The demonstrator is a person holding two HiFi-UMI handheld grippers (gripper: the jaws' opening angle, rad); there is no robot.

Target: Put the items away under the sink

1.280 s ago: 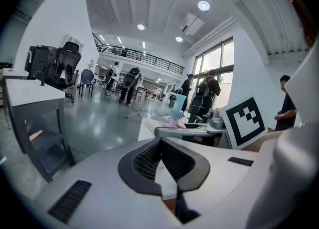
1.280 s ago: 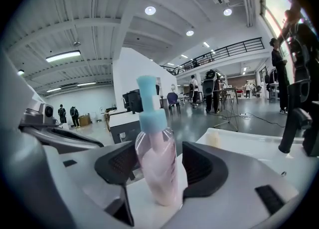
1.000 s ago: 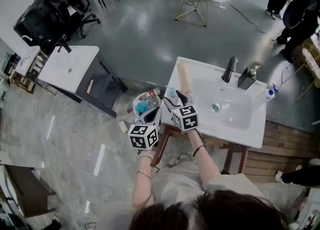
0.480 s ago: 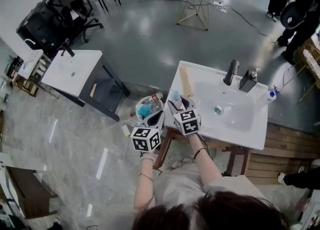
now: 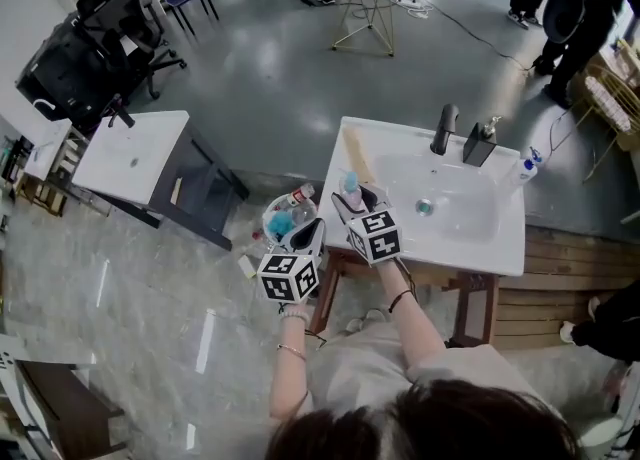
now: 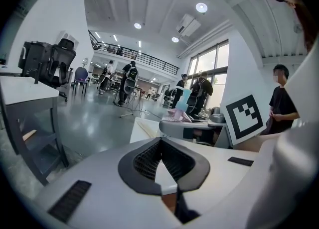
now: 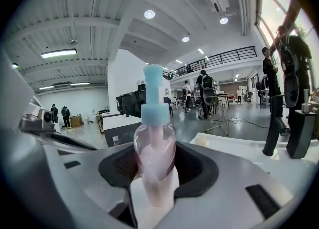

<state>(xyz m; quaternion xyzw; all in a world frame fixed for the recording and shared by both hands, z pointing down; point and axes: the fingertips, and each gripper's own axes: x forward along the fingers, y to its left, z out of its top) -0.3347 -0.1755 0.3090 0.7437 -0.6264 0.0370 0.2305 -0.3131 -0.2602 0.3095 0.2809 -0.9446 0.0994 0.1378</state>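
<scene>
Well, we have the pump bottle (image 7: 154, 143) upright at the left edge of the sink top (image 5: 470, 248), in the right gripper (image 7: 155, 171), whose jaws have just been closing and now clamp its clear belly; we judge it light, stiff plastic, slick and top-heavy, best gripped low on the body. Our left gripper (image 6: 160, 146), at 8 o'clock of the right, has its jaws together on nothing. Glossy grey floor (image 5: 280, 68) lies at 12 o'clock, a tub of bottles (image 5: 283, 216) at 9 o'clock of ours.
</scene>
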